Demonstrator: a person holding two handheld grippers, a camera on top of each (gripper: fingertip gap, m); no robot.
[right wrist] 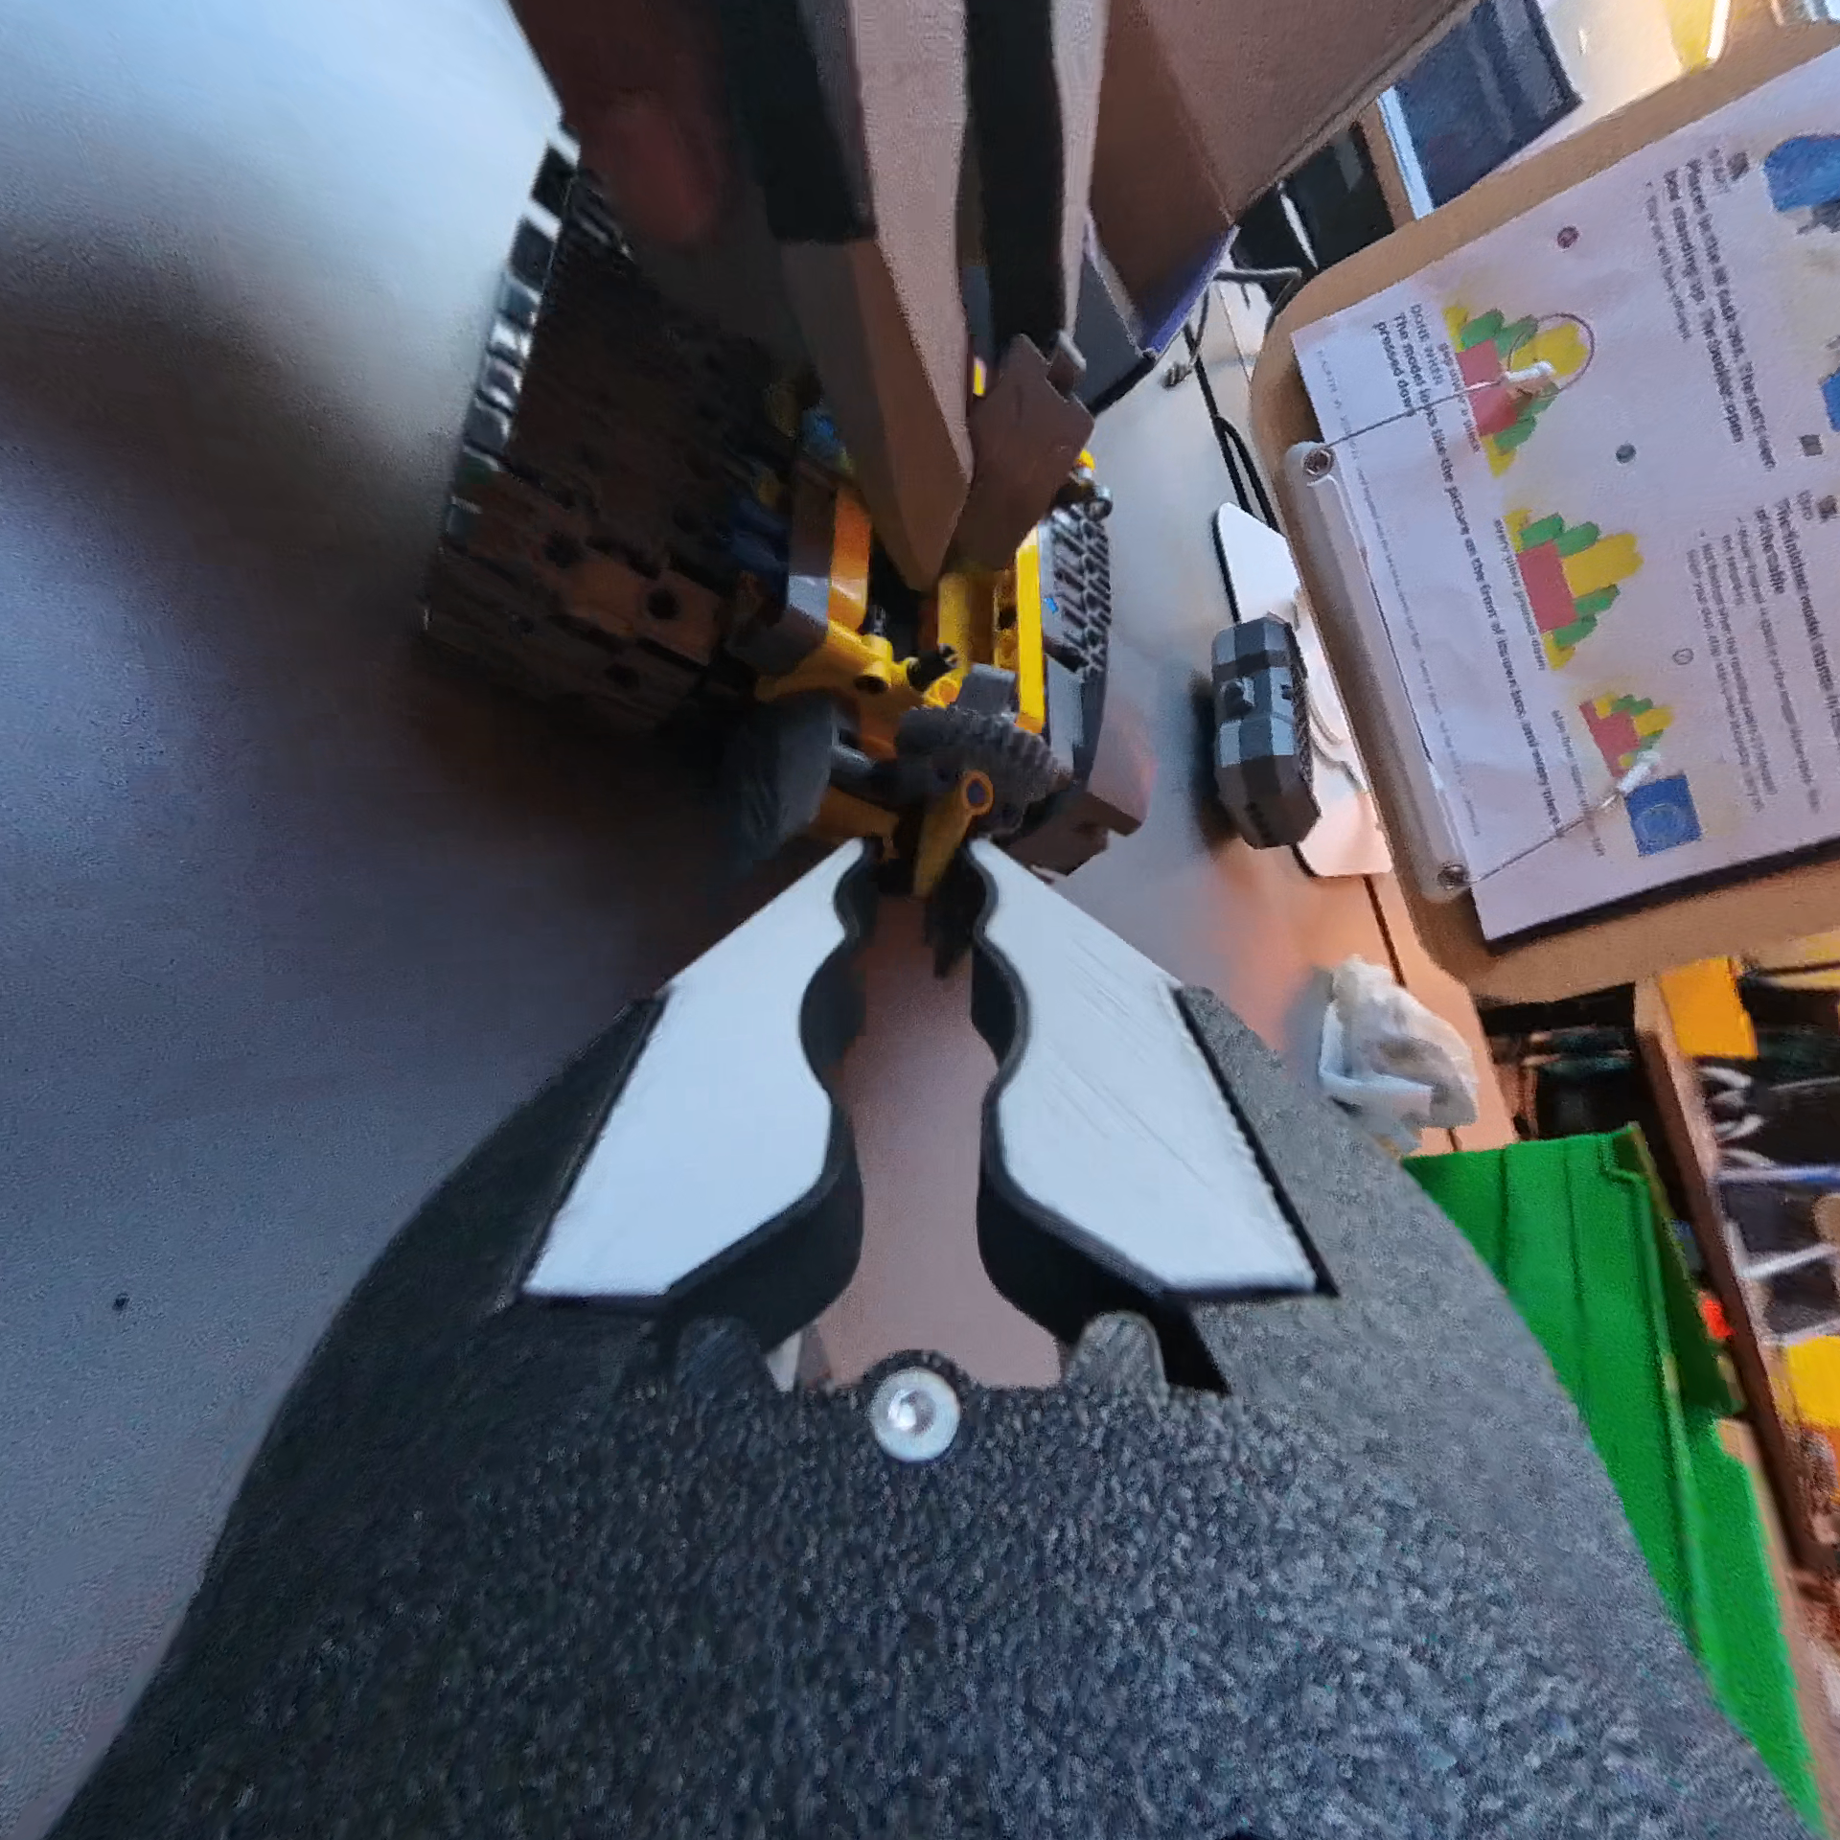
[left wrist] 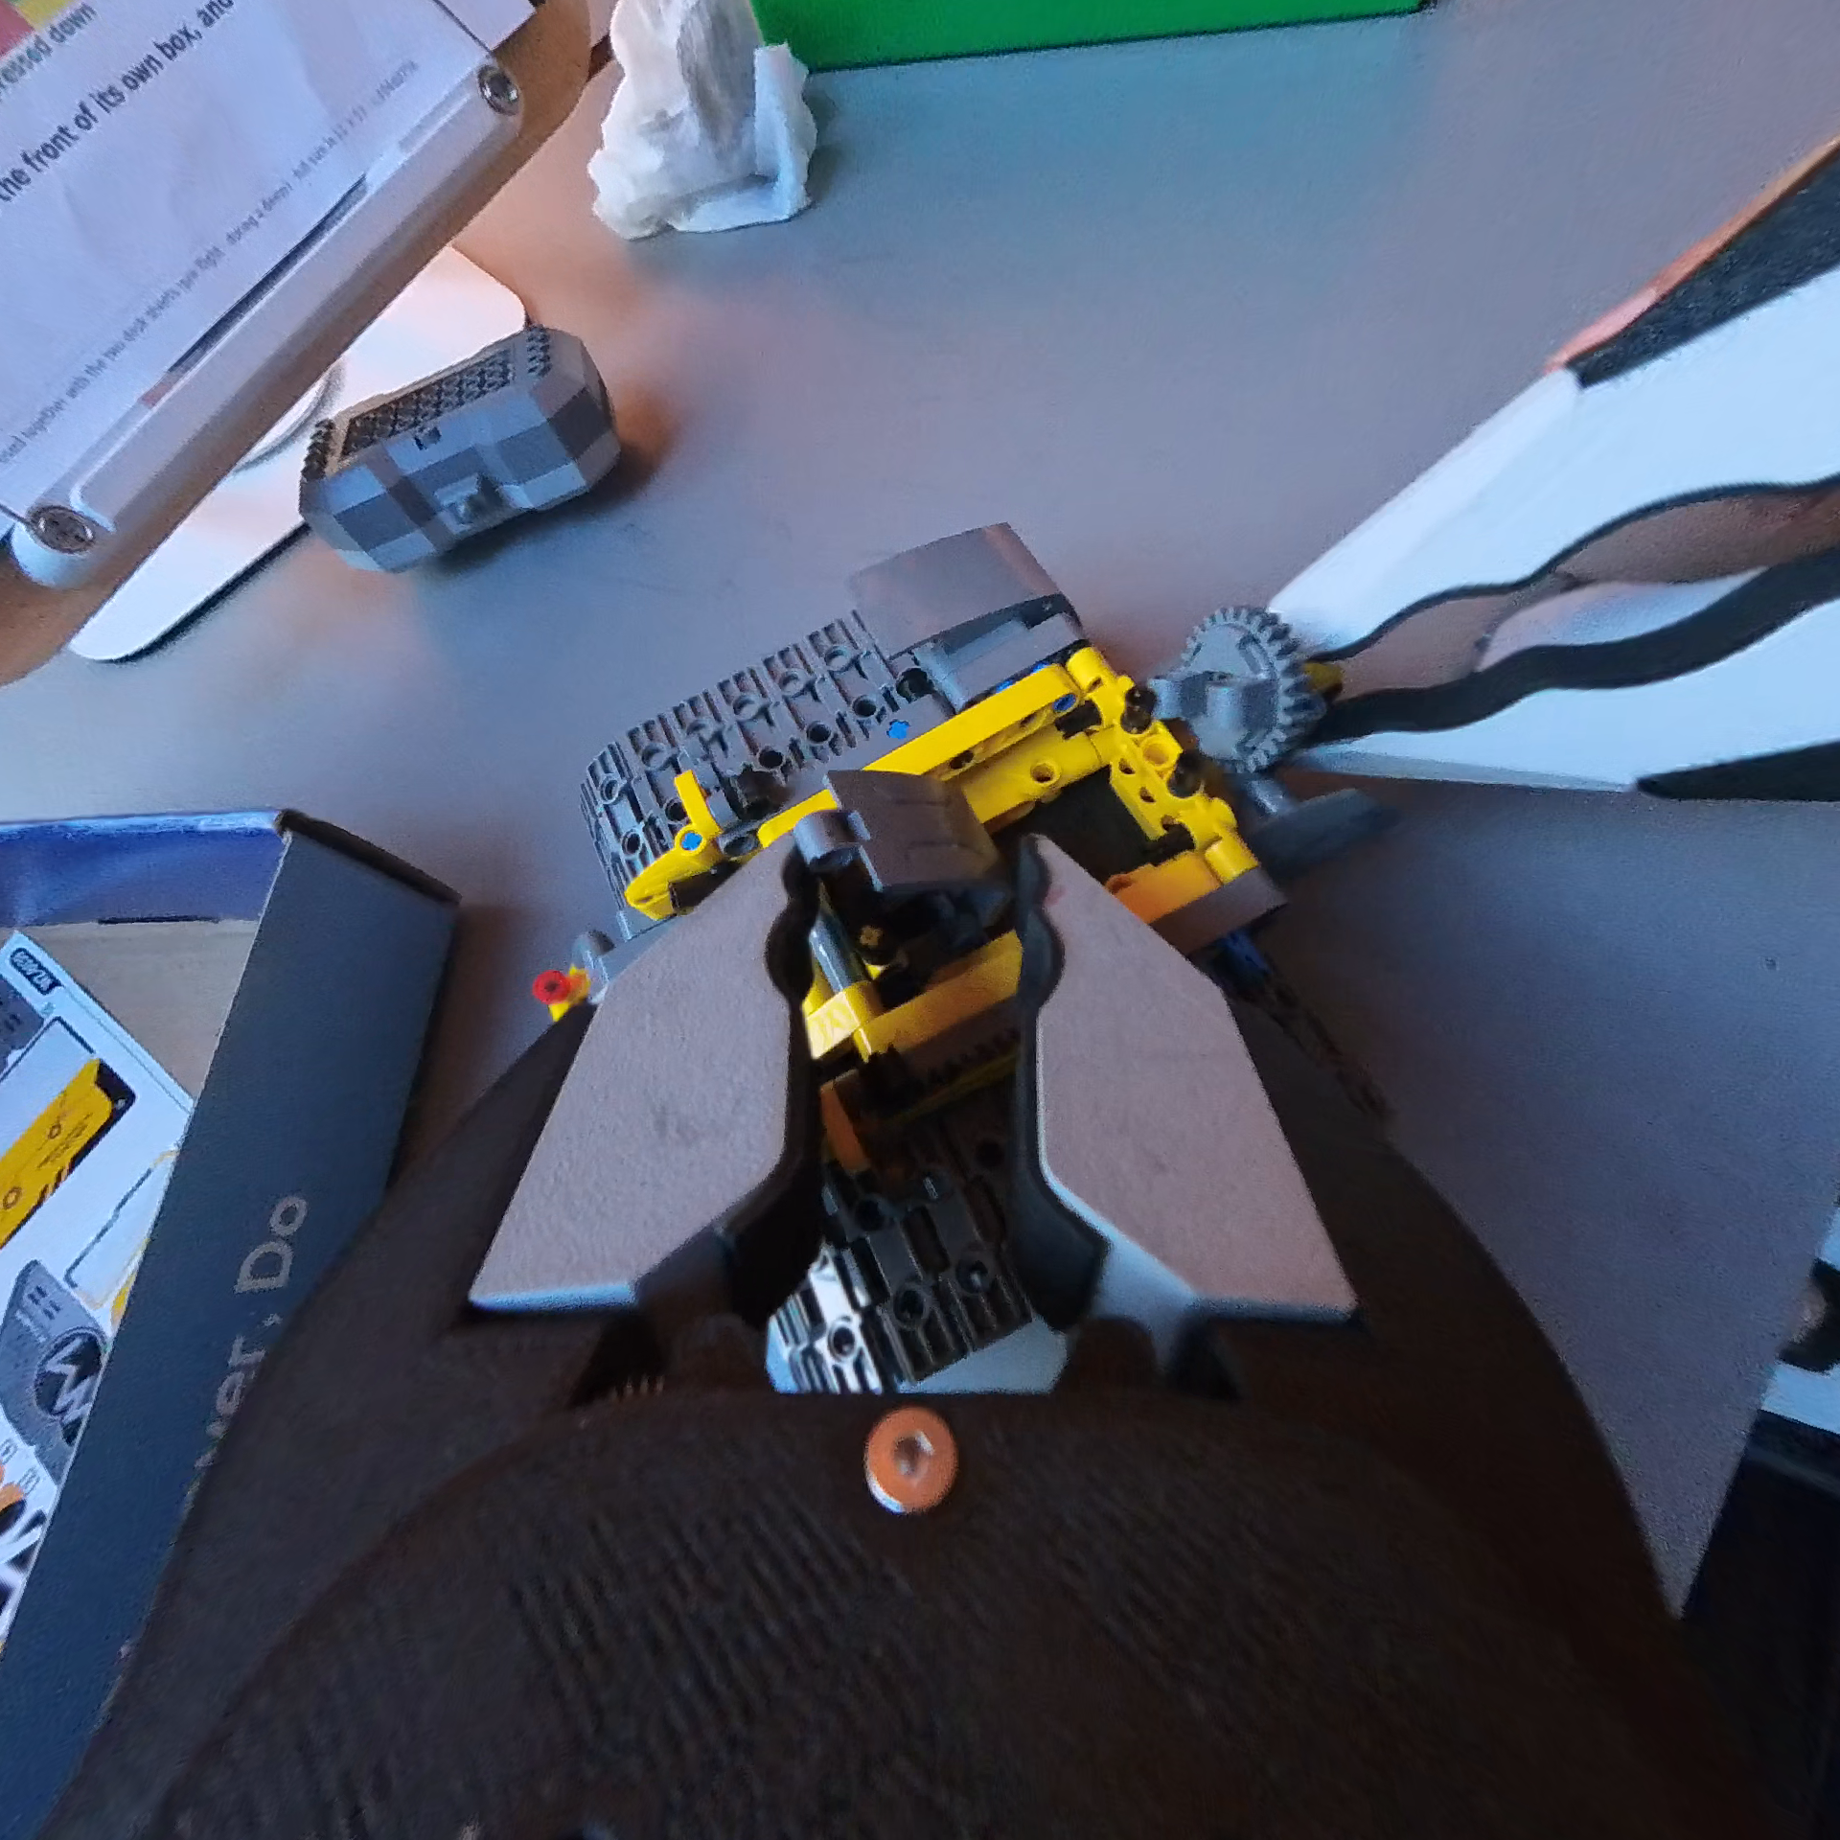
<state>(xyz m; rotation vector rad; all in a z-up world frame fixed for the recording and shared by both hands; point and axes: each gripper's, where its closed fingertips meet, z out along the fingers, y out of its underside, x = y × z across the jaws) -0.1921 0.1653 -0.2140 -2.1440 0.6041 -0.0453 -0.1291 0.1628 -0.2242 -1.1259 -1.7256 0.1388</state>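
Note:
A yellow and grey brick-built tracked vehicle model (left wrist: 1006,732) lies on the grey table (left wrist: 1095,378). My left gripper (left wrist: 916,881), with tan fingers, is shut on the model's middle part from above, and the body fills the gap between the fingers. My right gripper (right wrist: 921,864), with white fingers and black pads, comes in from the right in the left wrist view (left wrist: 1329,687). Its tips are shut on a small yellow lever piece (right wrist: 951,821) next to a grey gear (right wrist: 996,752) at the model's end. The gear (left wrist: 1245,682) also shows in the left wrist view. The left gripper (right wrist: 926,418) shows from above in the right wrist view.
A loose grey brick-built block (left wrist: 458,458) lies left of the model, by a stand with a printed sheet (left wrist: 199,229). A crumpled white tissue (left wrist: 697,119) and a green bin (right wrist: 1593,1344) are at the back. An open dark box (left wrist: 299,1095) with a booklet (left wrist: 50,1145) sits at the left. My right fingertips sit around 7 cm from my left ones.

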